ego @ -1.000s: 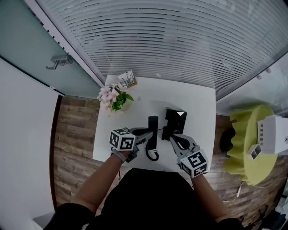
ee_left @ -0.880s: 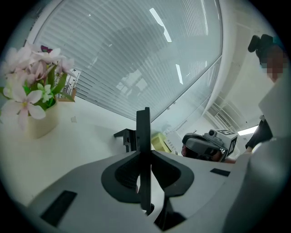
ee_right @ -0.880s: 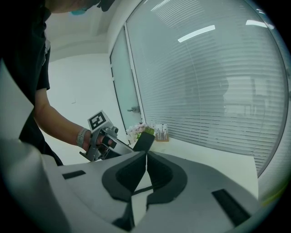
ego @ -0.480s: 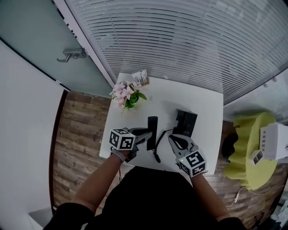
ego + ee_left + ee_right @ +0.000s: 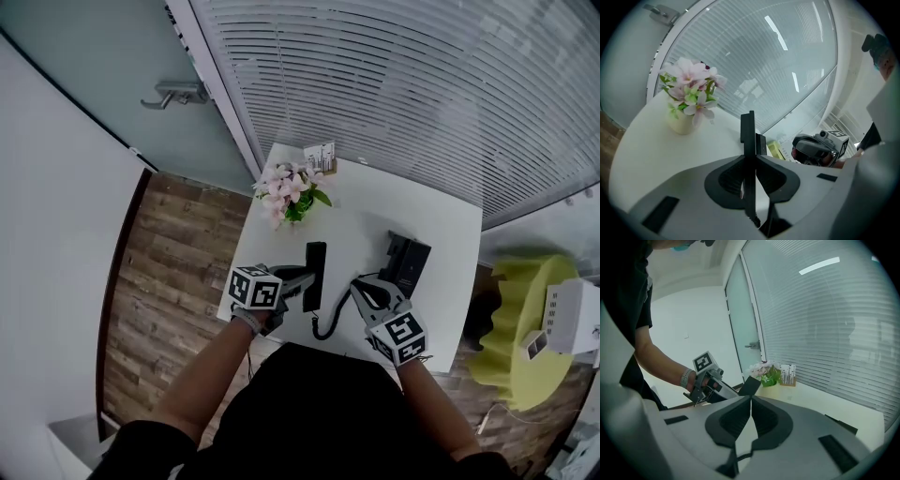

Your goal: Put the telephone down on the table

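View from above: a person in dark clothing stands at a white bench (image 5: 366,216) and holds a claw in each hand.

The left claw (image 5: 305,281) is clenched on a black telephone handset (image 5: 315,275). Its own view shows both jaws pressed against the flat sides of the handset, which stands on edge between them and sticks out past the tips. The handset is over the near part of the bench, lengthwise away from the person. No view shows whether it touches the surface.

The right claw (image 5: 364,291) is just beside it, to the right. Its jaws are closed tip to tip with nothing between them.

A black coiled cord (image 5: 326,326) curls from the near end of the handset, between the two claws, at the near edge of the bench. The black telephone base (image 5: 409,265) sits on the right side of the bench, beyond the right claw and apart from the handset.

At the far left corner stands a pot of pink and white flowers (image 5: 292,190). Just behind it is a small holder with white packets (image 5: 322,155).

Beyond the bench is a wall of glass with closed white blinds (image 5: 403,84). The floor (image 5: 169,272) is brown wood. To the right, a white box (image 5: 574,314) rests on a yellow-green seat (image 5: 520,356).
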`<state>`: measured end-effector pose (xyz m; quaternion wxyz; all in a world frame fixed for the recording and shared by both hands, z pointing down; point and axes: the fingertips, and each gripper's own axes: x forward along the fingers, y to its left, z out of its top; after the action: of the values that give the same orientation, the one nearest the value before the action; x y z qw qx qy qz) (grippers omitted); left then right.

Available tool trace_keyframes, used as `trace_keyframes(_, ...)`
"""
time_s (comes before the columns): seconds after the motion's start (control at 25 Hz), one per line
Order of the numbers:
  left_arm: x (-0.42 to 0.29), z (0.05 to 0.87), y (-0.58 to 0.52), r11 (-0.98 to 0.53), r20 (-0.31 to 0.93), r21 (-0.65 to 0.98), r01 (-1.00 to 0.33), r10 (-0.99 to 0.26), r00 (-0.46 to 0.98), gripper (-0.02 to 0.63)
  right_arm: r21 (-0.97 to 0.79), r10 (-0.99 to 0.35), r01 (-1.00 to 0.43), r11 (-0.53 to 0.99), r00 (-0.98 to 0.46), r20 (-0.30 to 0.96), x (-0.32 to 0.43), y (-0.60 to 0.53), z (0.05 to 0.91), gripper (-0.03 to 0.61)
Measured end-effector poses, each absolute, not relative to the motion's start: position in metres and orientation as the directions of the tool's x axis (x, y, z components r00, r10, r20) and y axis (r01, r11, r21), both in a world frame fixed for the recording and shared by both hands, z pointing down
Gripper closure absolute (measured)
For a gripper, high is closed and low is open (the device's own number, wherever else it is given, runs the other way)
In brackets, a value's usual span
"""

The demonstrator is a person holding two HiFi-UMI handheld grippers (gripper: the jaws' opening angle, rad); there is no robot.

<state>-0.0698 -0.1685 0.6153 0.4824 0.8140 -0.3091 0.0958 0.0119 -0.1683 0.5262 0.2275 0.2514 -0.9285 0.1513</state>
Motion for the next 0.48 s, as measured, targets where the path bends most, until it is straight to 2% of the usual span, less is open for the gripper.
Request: trace_keyframes(0.48,-0.124,0.667,-0.160,-0.231,0.531,0.719,-0.656,-0.426,0.732,0.537,-0.172,-0.306,-0.465,0.868,-0.776,0.552,-0.038,-0.171,0.570,0.555)
